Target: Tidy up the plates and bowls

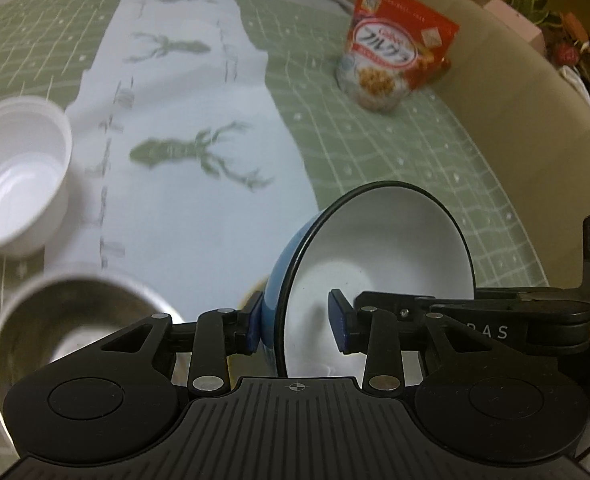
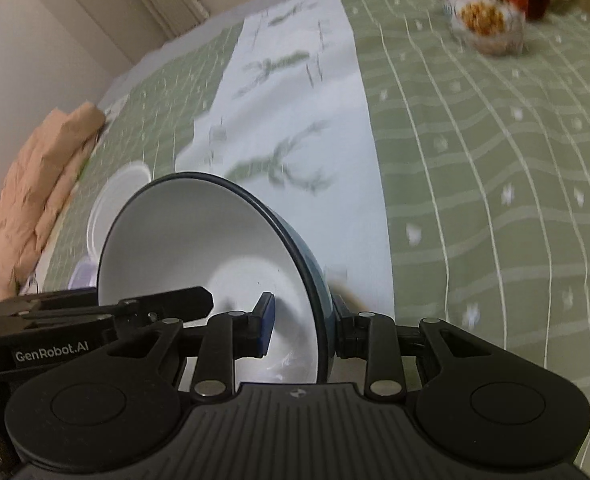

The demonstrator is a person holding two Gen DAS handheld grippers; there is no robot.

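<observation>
A blue bowl (image 1: 383, 240) with a white inside and a dark rim hangs tilted above the table, held between both grippers. Its near rim runs between the fingers of my left gripper (image 1: 297, 322): the outer pad (image 1: 255, 326) touches the blue wall, while the inner pad (image 1: 341, 322) stands off the white inside, so this gripper is open. In the right wrist view the bowl (image 2: 199, 232) sits in my right gripper (image 2: 301, 324), which is shut on its right wall. The other gripper's finger reaches in from the side in each view.
A white plastic bowl (image 1: 19, 176) and a steel bowl (image 1: 75, 320) stand at the left on the green checked tablecloth (image 1: 435, 152). A red cereal bag (image 1: 391, 60) stands at the back right. A peach cloth (image 2: 39, 192) lies at the table's left edge. Something brown shows under the blue bowl.
</observation>
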